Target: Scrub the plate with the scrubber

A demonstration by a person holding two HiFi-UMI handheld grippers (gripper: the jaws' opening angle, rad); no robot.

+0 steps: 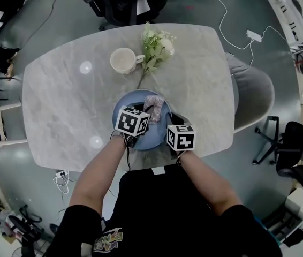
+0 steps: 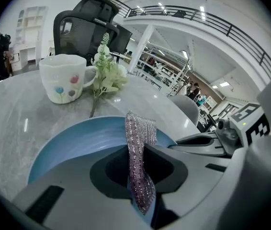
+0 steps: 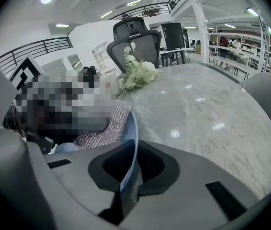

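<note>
Silvery mesh scrubber (image 2: 136,143) is sitting clamped in the left gripper (image 2: 142,188), long axis running toward the far rim of the blue plate (image 2: 73,145). The right gripper (image 3: 126,183) is pinching the plate's right rim at the table's (image 1: 55,100) near edge.

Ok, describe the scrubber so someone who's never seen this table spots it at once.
On the grey marble table, find the blue plate at the near edge, this side of the mug and flower sprig. The scrubber stands upright over it: a glittery pinkish-silver mesh strip, the only sparkly woven thing there.
</note>
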